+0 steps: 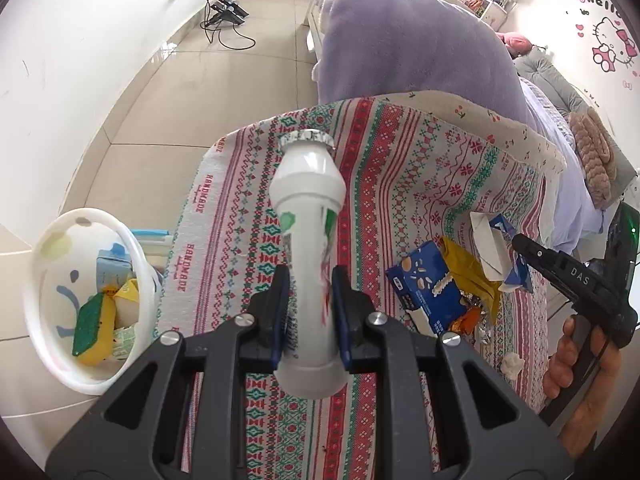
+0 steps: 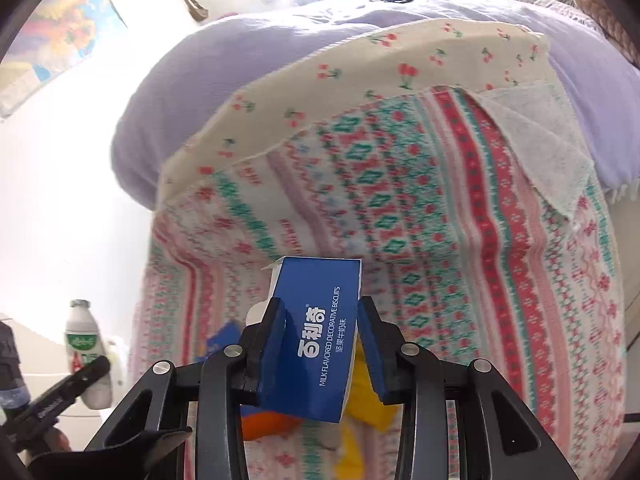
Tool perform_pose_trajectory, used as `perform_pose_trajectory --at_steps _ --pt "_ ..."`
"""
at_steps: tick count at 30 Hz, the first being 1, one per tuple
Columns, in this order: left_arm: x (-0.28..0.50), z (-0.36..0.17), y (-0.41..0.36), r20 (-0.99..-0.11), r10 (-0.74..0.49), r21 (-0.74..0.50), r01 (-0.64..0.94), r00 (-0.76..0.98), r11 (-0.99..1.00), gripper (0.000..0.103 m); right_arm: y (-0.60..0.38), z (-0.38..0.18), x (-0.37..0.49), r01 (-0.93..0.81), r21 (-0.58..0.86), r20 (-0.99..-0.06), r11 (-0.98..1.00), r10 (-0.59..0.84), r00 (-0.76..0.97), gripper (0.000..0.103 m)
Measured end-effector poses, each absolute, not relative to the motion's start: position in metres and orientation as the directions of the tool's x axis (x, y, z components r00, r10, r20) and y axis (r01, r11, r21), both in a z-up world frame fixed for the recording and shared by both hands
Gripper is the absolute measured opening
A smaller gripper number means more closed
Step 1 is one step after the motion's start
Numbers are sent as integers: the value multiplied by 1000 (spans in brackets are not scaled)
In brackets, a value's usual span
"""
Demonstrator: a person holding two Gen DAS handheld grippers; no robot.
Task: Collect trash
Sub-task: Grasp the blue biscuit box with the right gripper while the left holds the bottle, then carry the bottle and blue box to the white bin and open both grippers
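Observation:
My left gripper [image 1: 308, 276] is shut on a white drink bottle [image 1: 306, 184] with a foil cap, held above the patterned cloth [image 1: 400, 168]. In the right wrist view, my right gripper [image 2: 318, 304] is shut on a blue biscuit box [image 2: 316, 344], its pads pressing both sides. Beneath that box lie yellow [image 2: 360, 432] and orange [image 2: 260, 424] wrappers. In the left wrist view the right gripper [image 1: 520, 242] rests at a white-and-blue box [image 1: 490, 248] beside another blue biscuit pack [image 1: 428, 284]. The bottle [image 2: 82, 340] and left gripper [image 2: 94, 364] show at lower left.
A white round bin [image 1: 40, 320] stands left of the cloth, holding a green-yellow sponge [image 1: 92, 324] and cartons. A purple blanket [image 1: 400, 40] covers the bed behind. A small white crumpled scrap [image 1: 512, 364] lies near a hand [image 1: 572, 364]. Tiled floor [image 1: 200, 92] with cables stretches to the left.

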State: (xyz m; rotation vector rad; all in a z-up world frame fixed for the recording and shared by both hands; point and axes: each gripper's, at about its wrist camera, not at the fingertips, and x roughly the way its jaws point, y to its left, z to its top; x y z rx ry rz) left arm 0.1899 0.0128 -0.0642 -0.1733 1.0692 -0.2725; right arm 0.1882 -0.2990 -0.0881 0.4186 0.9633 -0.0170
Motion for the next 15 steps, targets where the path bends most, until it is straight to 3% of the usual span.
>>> perform_pose_trajectory --at_steps 15 --pt "183 -60 68 -837 -303 -316 51 456 947 23 -170 -88 197 -42 372 -737 927 322 595 38"
